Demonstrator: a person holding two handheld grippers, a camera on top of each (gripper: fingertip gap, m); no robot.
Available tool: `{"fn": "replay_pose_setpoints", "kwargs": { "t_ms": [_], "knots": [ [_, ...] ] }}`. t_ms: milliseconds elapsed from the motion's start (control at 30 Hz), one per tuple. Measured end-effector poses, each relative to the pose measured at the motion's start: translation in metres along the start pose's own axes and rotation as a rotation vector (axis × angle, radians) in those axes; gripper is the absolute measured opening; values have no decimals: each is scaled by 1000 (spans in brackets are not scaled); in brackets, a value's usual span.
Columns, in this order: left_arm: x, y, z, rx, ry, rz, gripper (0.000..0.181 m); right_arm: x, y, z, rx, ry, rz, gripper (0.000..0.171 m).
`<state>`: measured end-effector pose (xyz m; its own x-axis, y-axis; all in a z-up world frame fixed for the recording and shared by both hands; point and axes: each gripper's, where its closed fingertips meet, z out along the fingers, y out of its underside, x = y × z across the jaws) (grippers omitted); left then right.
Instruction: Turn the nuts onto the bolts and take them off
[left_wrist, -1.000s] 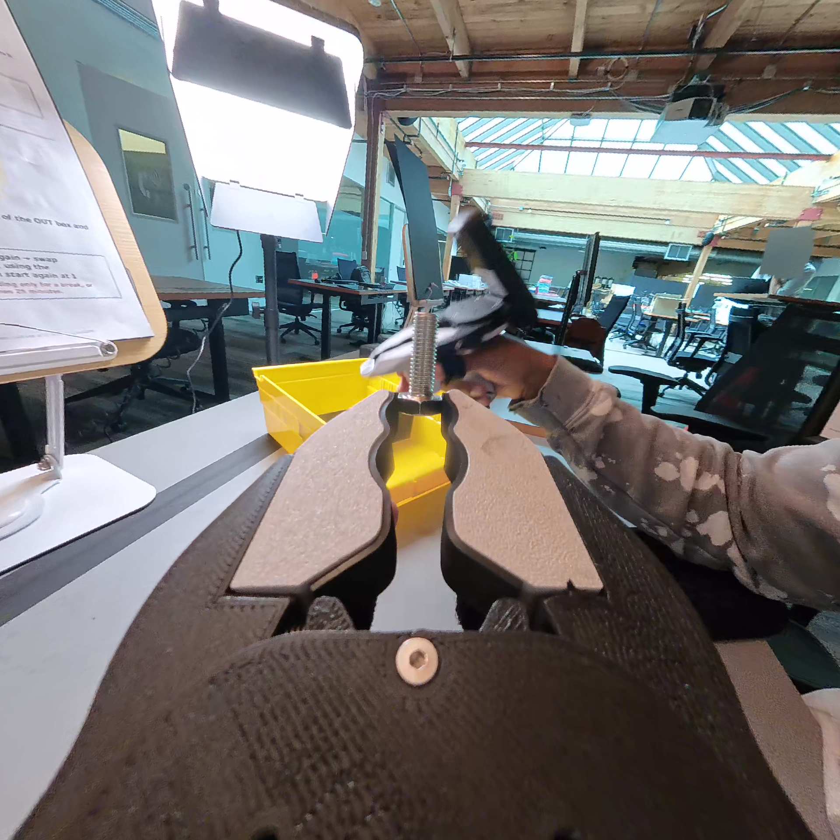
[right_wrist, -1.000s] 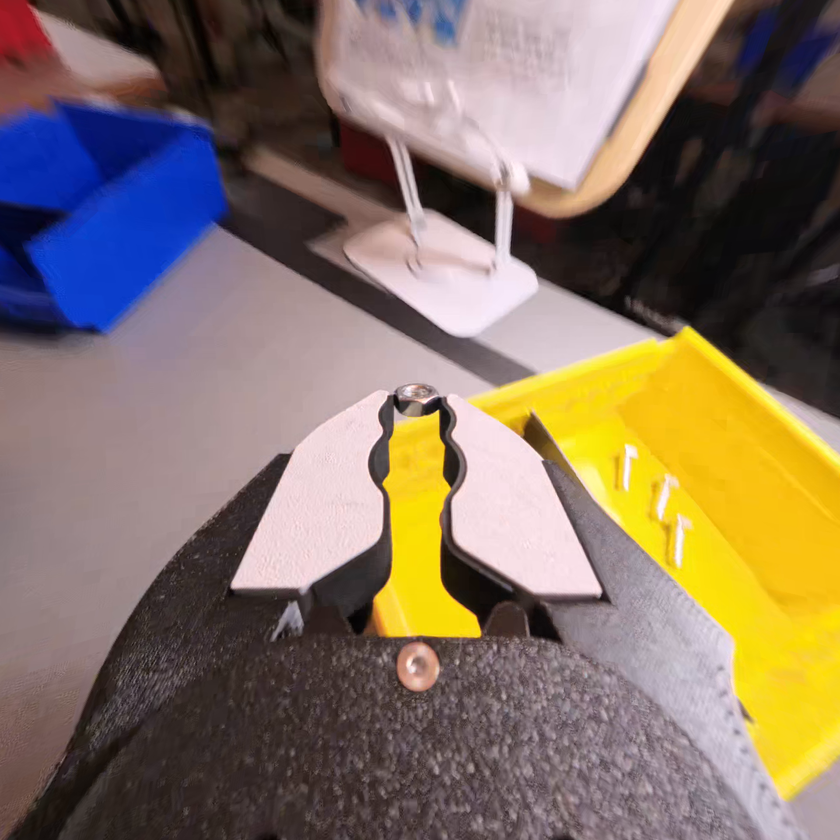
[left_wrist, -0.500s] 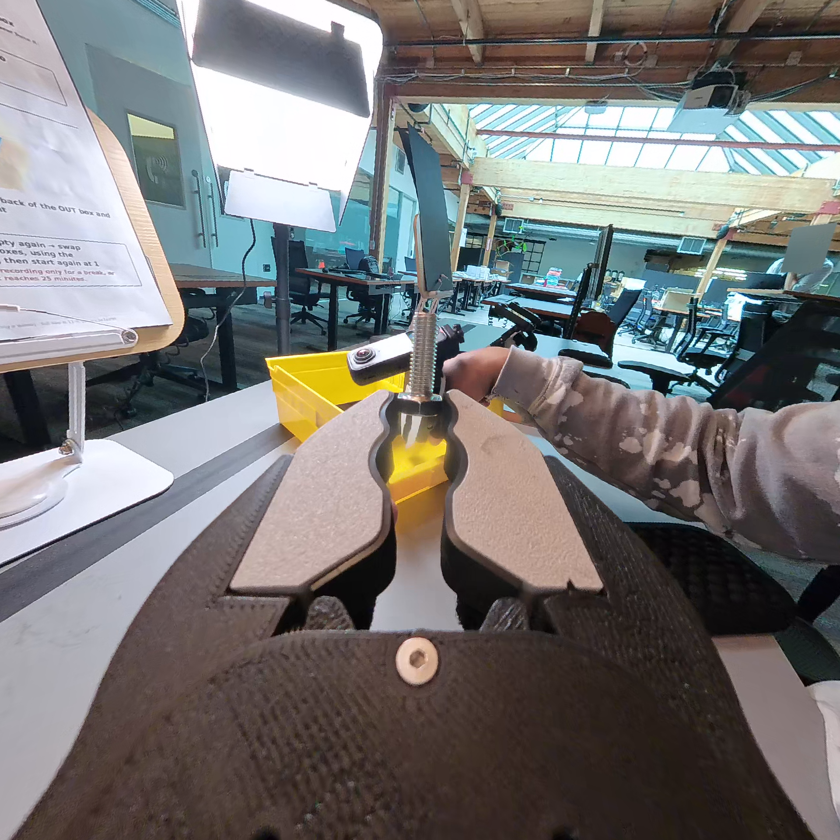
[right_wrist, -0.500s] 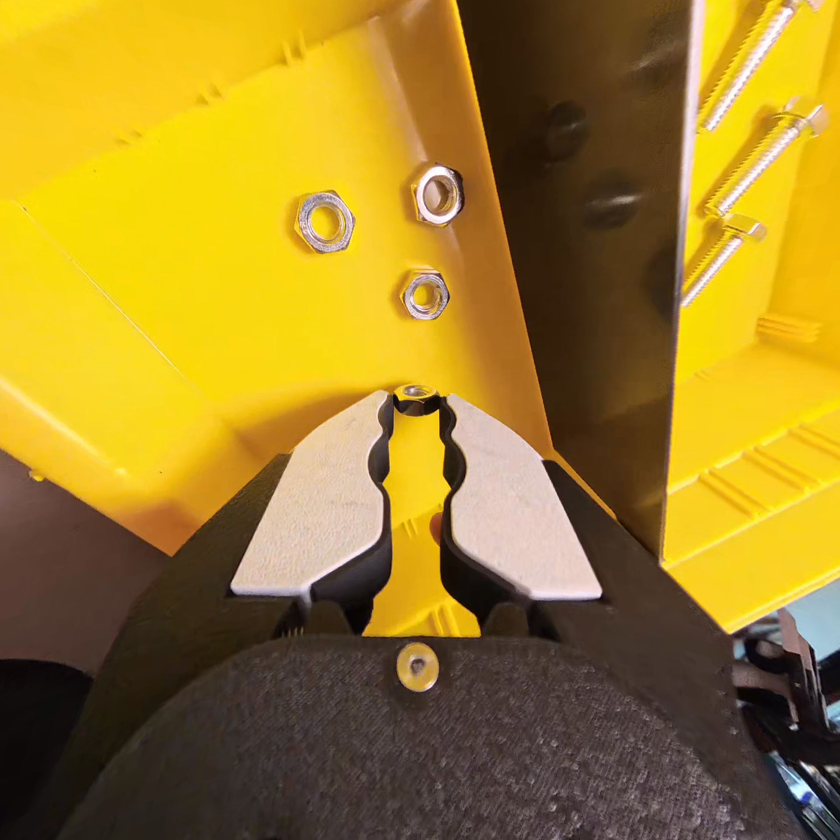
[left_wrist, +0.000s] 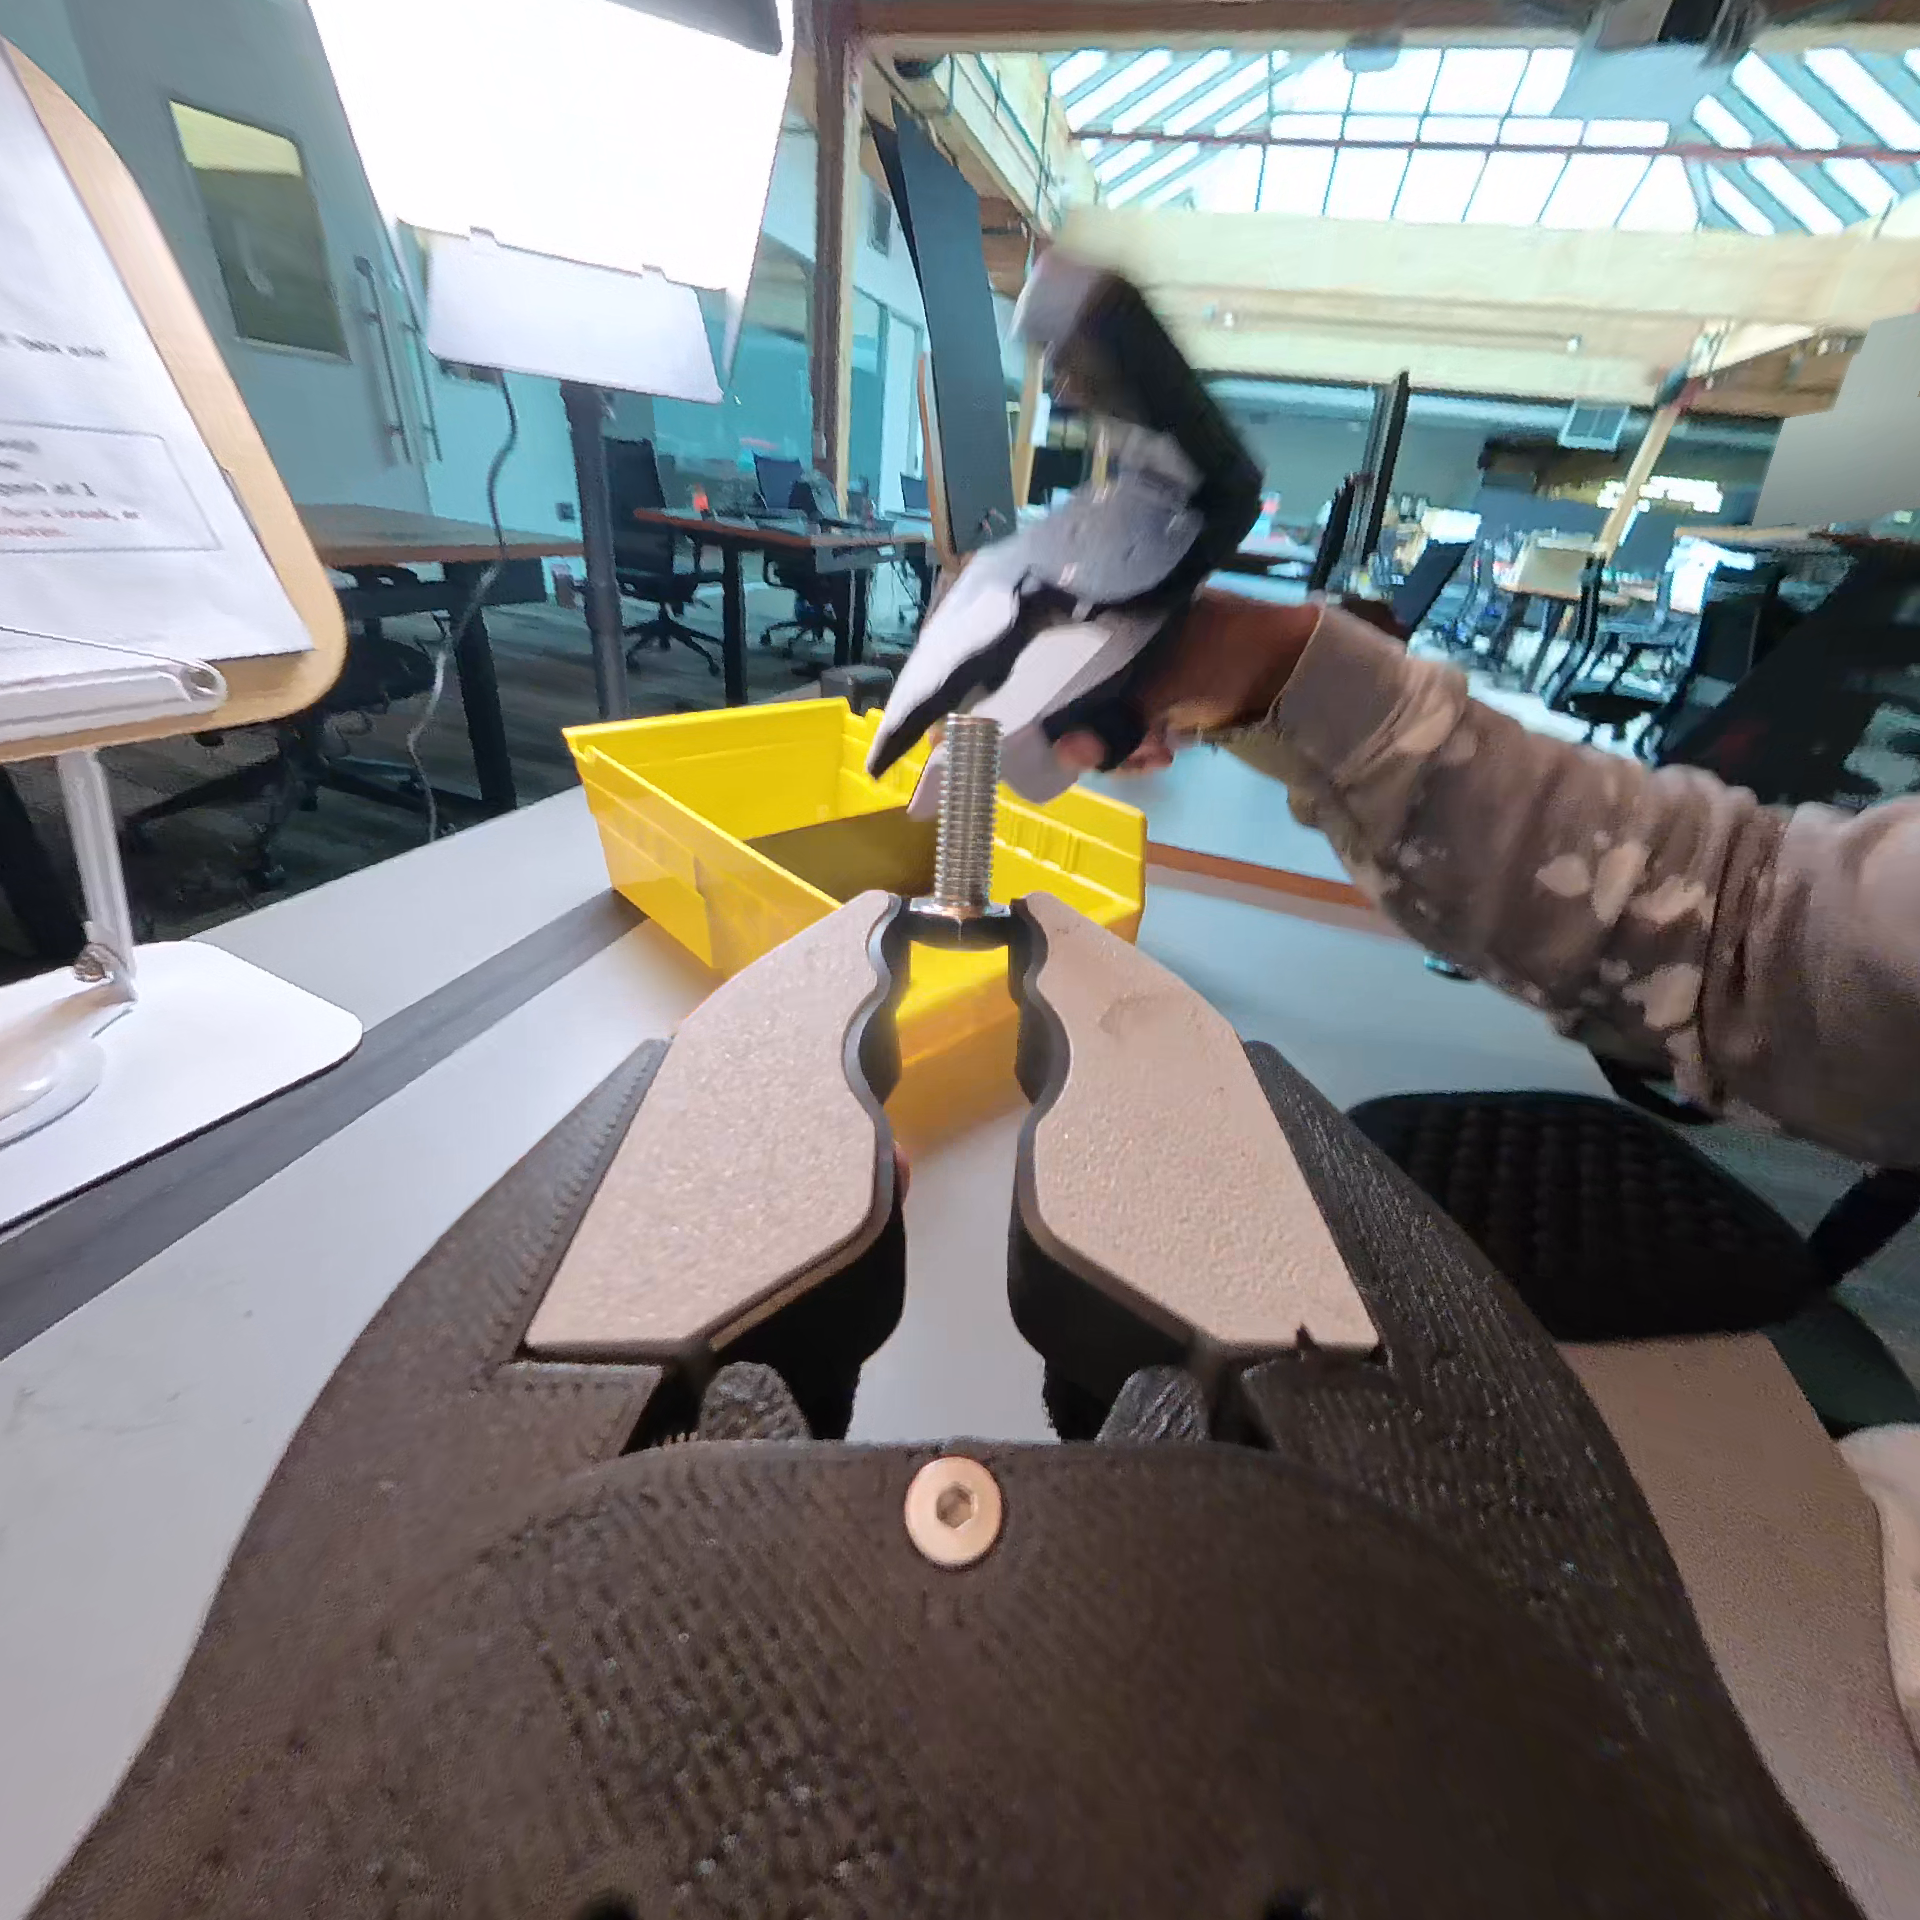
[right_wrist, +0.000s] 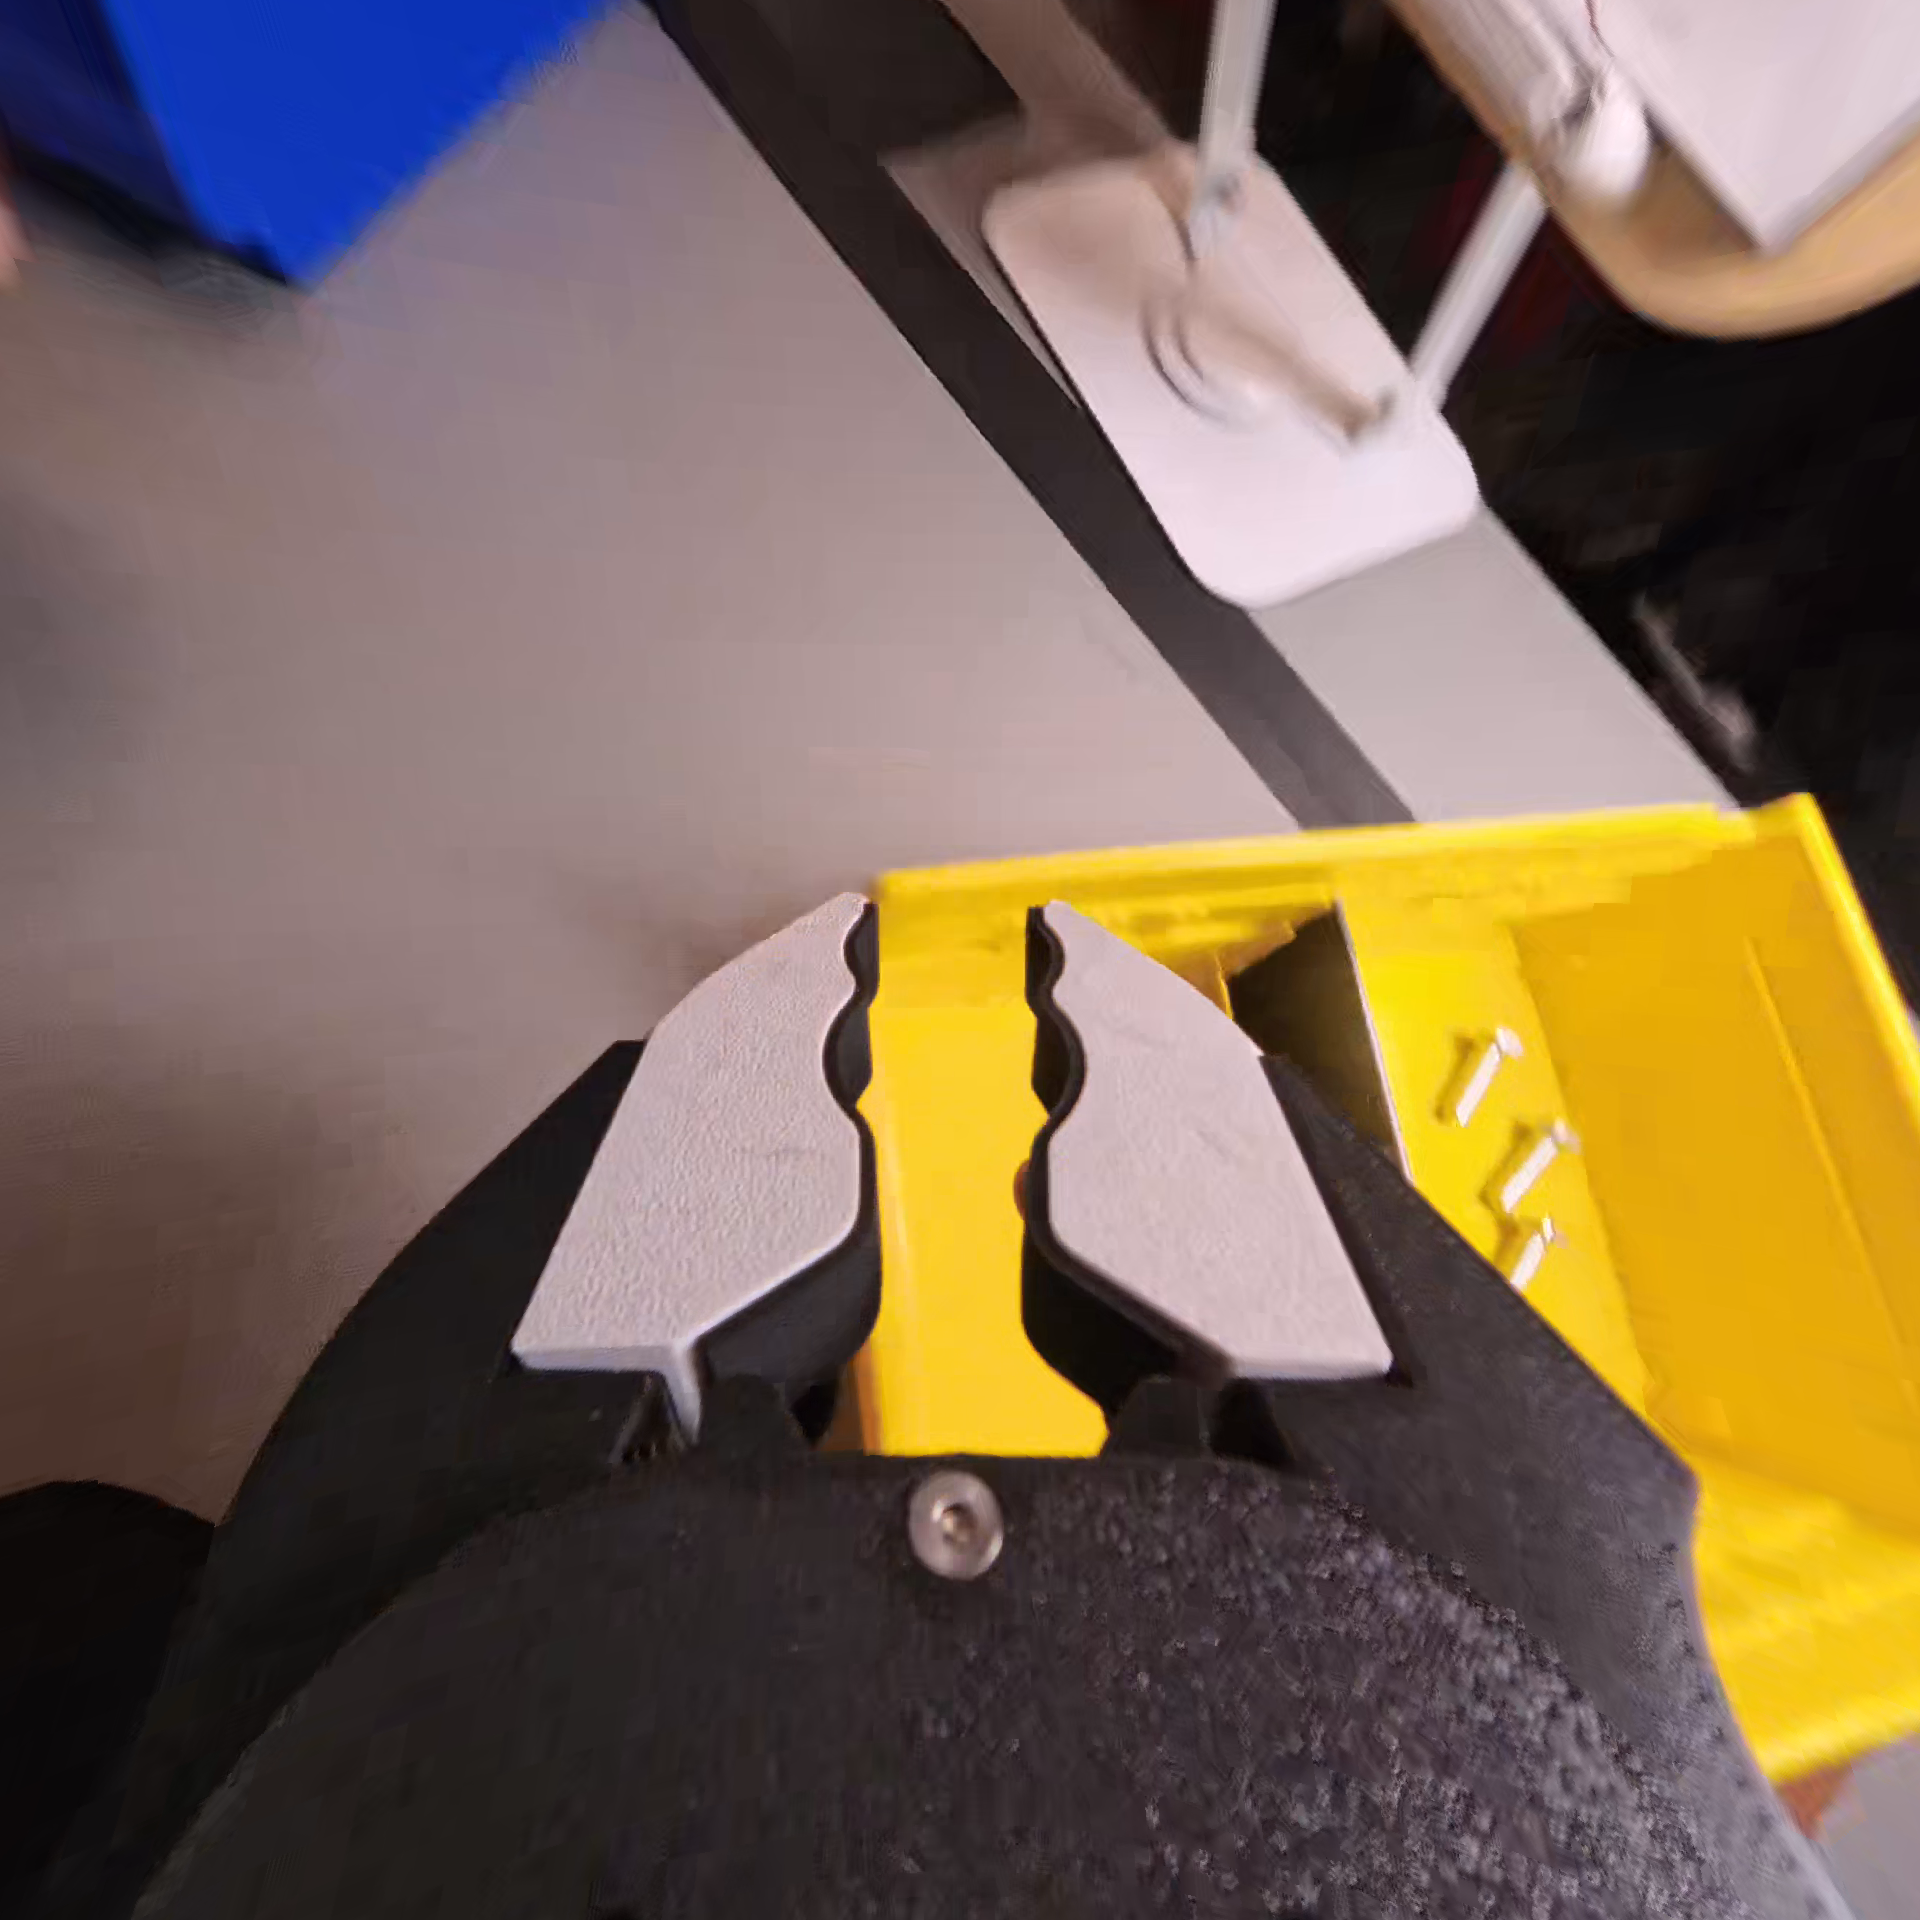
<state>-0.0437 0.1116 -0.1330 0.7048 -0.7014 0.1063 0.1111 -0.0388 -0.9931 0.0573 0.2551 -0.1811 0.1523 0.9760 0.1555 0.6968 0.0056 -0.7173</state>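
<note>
Stood in an open office under a timber-beamed ceiling (left_wrist: 1455, 281) with skylights (left_wrist: 1455, 156) far right. Glowed bright at far left, a studio light panel (left_wrist: 561, 125) on a pole. Ranged behind, dark desks (left_wrist: 769, 530) and office chairs (left_wrist: 644, 561) over grey floor. Sat near right, a black mesh chair (left_wrist: 1558, 1216) beside the grey table (left_wrist: 312, 1247).

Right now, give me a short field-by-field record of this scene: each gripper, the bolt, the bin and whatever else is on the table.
left gripper: shut on the head of the bolt
bolt: upright, threaded shank bare, no nut on it
right gripper: open, nothing between its fingers, above the bin's near corner
yellow bin: on the grey table, dark divider inside, three bolts lying in one compartment
blue bin: far side of the table, blurred
white stand: on the table, holds a clipboard
</note>
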Motion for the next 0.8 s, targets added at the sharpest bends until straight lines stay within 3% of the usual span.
{"fn": "replay_pose_setpoints", "kwargs": {
  "t_ms": [133,267,433,533,800],
  "knots": [
    [12,24,11,-121,48,17,18,-88,-55,-24,181,-186,-350,26],
    [23,49,19,-266,87,24,18,-142,-66,-20,102,-194,-672,27],
    [33,75,22,-426,122,4,18,-166,-47,7,-82,-153,-966,29],
    [30,81,21,-474,106,-4,18,-163,-36,20,-144,-106,-1059,12],
    [26,78,15,-493,121,-59,18,-159,-30,28,-79,-71,-1020,11]
  ]
}}
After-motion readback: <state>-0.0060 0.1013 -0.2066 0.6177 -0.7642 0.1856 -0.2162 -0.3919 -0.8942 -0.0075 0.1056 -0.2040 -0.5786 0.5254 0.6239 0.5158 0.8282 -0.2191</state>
